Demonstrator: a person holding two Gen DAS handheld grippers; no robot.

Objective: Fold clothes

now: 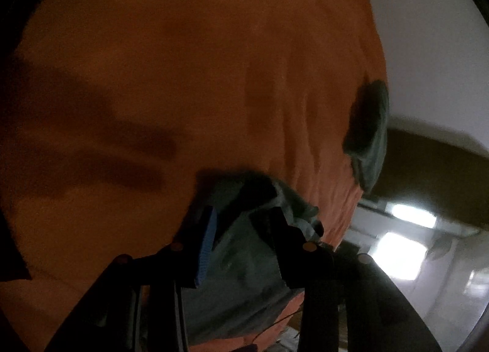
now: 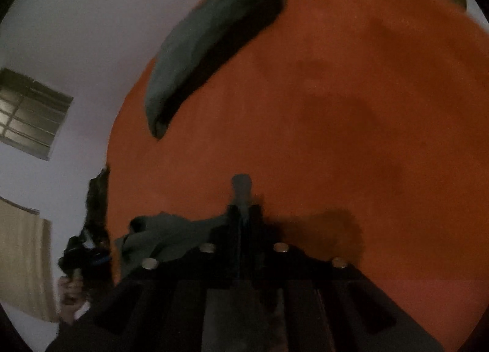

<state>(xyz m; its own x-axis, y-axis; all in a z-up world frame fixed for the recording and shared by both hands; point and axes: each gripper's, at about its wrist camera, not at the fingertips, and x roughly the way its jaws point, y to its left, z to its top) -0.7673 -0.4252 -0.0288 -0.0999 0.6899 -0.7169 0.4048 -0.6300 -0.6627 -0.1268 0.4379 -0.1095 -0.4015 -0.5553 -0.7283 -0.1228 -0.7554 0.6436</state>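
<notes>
Orange fabric of a garment (image 1: 183,77) fills most of the left wrist view, held up close to the lens with a white wall (image 1: 428,46) behind it on the right. The left gripper (image 1: 241,223) has its jaws partly apart, with a bunched grey-green trim (image 1: 244,260) of the garment between them; a blue pad (image 1: 206,248) shows on one finger. A second grey-green cuff (image 1: 369,138) hangs at the garment's right edge, and bright window panes (image 1: 403,242) glow low on the right. In the right wrist view the same orange garment (image 2: 336,107) spreads across the frame, with a long grey-green band (image 2: 207,46) near its upper left edge. The right gripper (image 2: 243,214) has its jaws pressed nearly together, pinching a thin fold of grey-green trim (image 2: 171,236) that sticks up between the tips. Off to the left, a hand (image 2: 71,294) holds the other gripper (image 2: 88,248), with a small window (image 2: 30,113) and a beige curtain (image 2: 21,257) on the wall.
</notes>
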